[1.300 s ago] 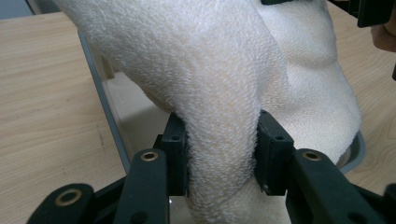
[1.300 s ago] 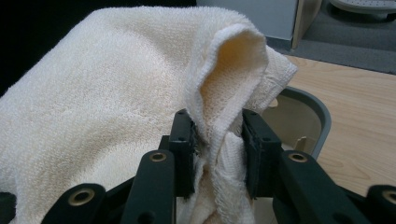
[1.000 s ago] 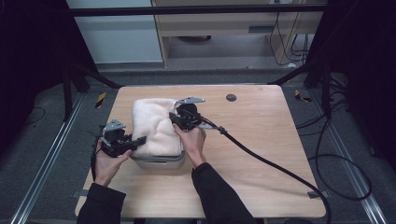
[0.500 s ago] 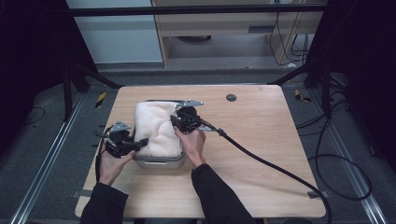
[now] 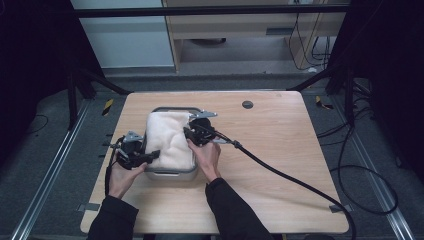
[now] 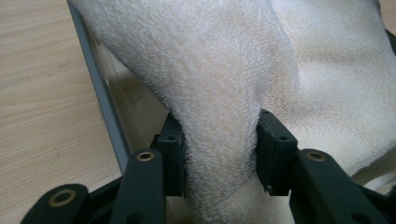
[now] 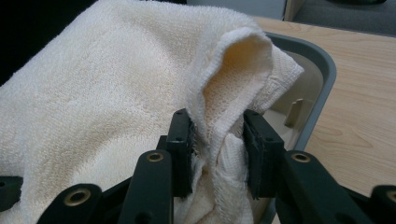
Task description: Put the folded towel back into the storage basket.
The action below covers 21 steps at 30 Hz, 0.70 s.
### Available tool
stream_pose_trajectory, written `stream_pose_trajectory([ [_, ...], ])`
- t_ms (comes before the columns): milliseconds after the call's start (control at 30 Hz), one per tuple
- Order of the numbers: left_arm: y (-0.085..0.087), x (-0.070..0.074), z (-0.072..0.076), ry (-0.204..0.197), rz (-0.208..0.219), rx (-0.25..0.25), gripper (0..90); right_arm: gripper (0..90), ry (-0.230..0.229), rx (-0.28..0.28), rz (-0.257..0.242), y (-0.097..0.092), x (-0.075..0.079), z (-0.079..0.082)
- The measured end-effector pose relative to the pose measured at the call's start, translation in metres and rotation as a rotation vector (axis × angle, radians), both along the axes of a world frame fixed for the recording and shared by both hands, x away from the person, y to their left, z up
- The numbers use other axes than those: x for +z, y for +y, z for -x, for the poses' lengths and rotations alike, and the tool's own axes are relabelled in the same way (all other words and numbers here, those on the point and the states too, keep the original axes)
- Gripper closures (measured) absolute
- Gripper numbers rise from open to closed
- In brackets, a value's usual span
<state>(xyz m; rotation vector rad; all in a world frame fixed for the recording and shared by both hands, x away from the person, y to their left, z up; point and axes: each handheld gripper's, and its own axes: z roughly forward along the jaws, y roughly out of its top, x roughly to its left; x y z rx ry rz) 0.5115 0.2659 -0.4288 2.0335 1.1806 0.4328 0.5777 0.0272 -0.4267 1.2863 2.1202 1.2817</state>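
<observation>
A cream towel (image 5: 167, 137) lies draped over a grey metal bin (image 5: 172, 173) on the wooden table (image 5: 280, 150). My left gripper (image 5: 154, 155) is at the towel's near left corner. In the left gripper view a thick fold of towel (image 6: 219, 93) fills the gap of the left gripper (image 6: 219, 151). Its jaws have just been opening a little, and both pads still touch the cloth, beside the bin's rim (image 6: 100, 93). My right gripper (image 5: 188, 133) is at the towel's right edge, and in its own view the right gripper (image 7: 217, 144) is shut on a bunched hem of towel (image 7: 233, 70) above the bin's corner (image 7: 322, 70).
A thick black cable (image 5: 290, 175) trails from the right gripper across the table to its near right edge. A small dark round disc (image 5: 247, 104) sits near the table's far edge. Bare wood lies to the right of the bin and in front of it.
The left gripper and the towel corner in it have shifted slightly toward the bin, and the towel's left side has drawn in. The right hand has kept still.
</observation>
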Motion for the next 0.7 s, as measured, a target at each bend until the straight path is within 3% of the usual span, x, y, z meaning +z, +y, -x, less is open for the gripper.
stream_pose_trajectory([
  [367, -0.003, -0.004, -0.003, -0.006, -0.028, 0.017, 48.9, 64.6, -0.003, 0.001, 0.041, -0.001, -0.003, 0.005],
  [567, -0.004, 0.001, -0.001, -0.029, -0.036, 0.016, 42.7, 60.1, -0.022, 0.002, 0.049, -0.004, -0.002, 0.008],
  [700, -0.004, 0.003, 0.0, -0.049, -0.039, 0.021, 39.8, 62.0, -0.043, 0.004, 0.041, -0.009, 0.001, 0.011],
])
